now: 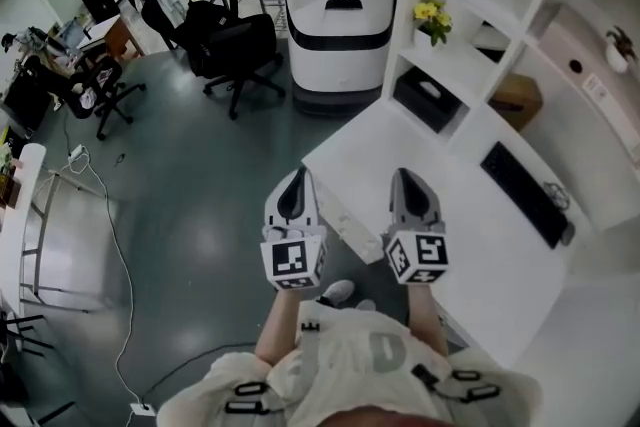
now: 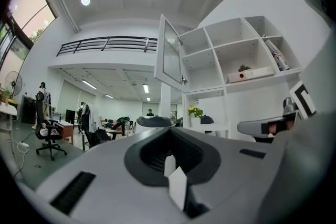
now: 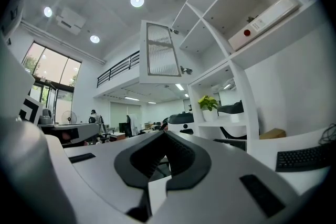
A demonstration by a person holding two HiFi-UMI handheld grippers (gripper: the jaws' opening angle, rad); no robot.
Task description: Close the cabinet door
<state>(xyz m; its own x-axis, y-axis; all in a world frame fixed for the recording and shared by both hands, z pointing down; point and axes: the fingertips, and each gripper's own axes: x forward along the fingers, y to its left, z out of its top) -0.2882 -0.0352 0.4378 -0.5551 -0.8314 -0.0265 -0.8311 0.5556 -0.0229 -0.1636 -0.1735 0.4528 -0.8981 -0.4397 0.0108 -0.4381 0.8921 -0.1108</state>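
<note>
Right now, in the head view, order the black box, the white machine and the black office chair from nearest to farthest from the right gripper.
From the right gripper:
1. black box, straight ahead in the shelving unit.
2. white machine, beyond the unit's left end.
3. black office chair, farther left still.

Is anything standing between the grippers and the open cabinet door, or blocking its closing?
Nothing visible does. The cabinet door stands open high ahead of the left gripper and right gripper, only air between.
</note>
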